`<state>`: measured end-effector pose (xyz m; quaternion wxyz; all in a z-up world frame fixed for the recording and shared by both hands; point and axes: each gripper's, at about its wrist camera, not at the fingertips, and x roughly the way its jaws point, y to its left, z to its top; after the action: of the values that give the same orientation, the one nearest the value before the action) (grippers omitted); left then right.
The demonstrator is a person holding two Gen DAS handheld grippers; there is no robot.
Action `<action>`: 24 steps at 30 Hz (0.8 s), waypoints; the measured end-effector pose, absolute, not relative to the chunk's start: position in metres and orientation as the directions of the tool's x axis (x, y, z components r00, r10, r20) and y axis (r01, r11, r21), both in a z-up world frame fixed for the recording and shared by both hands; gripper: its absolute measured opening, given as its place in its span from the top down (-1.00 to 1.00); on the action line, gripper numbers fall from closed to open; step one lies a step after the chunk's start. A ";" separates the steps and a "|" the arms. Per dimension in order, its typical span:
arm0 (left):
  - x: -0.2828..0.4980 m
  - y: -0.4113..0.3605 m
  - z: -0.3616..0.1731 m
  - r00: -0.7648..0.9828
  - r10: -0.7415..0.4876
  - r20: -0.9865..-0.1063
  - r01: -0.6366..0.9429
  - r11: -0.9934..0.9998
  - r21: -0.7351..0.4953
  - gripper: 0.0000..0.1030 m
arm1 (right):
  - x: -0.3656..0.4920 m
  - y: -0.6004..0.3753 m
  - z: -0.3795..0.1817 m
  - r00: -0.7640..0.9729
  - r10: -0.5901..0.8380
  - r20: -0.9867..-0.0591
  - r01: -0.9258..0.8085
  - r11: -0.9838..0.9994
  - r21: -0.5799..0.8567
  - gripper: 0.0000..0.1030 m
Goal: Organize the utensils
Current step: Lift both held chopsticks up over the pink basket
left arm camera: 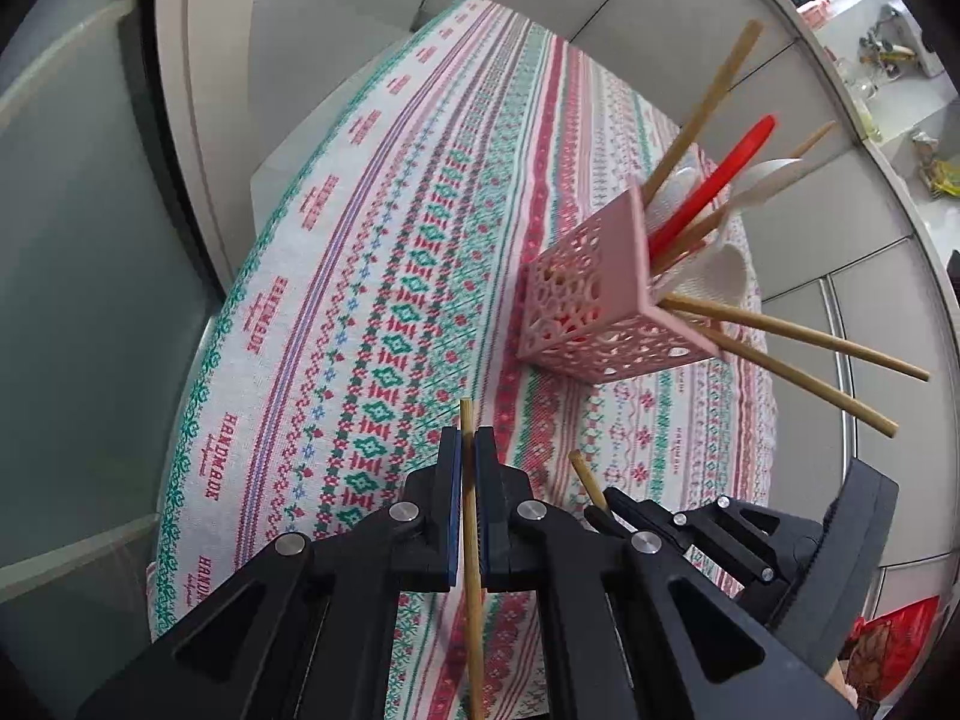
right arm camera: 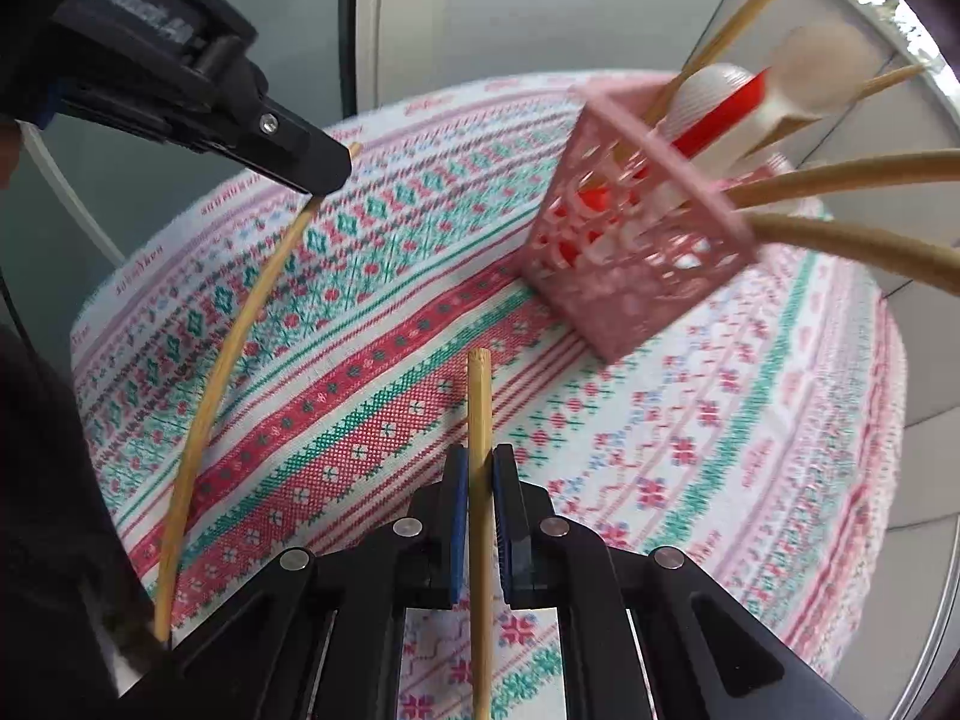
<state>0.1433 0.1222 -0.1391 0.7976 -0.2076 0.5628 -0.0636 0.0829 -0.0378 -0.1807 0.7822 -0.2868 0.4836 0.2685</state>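
The left gripper (left arm camera: 468, 450), black with blue-faced pads, is clamped on a thin bamboo chopstick (left arm camera: 471, 540) that runs lengthwise between its narrow jaws, the tip projecting just beyond the fingertips. The right gripper (right arm camera: 480, 468), of the same build, is likewise pinched on a second bamboo chopstick (right arm camera: 479, 480), whose blunt end stands out past the pads; in the left wrist view this gripper appears at lower right, just beside the left one. Both point steeply down at a round table covered by a cross-stitch-patterned cloth (left arm camera: 372, 312) in red, green and white. On the cloth, well ahead of both grippers, stands a pink perforated square plastic utensil holder (left arm camera: 588, 306). It contains several bamboo chopsticks (left arm camera: 798, 333) leaning out over its rim, a red plastic utensil handle (left arm camera: 714, 186) and white plastic spoons (left arm camera: 768, 177). Pale cabinet panels (left arm camera: 690, 30) lie behind the table.
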 end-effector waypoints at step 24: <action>0.101 0.104 0.052 0.830 -0.272 -0.487 0.070 0.917 -0.392 1.00 | 0.058 -0.138 -0.008 0.770 0.287 -0.569 -0.378 0.925 -0.045 0.84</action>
<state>0.1008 0.1043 0.0518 0.9391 -0.1818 0.2770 -0.0910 0.0580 -0.1378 -0.0082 0.9376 -0.0785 0.2887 0.1772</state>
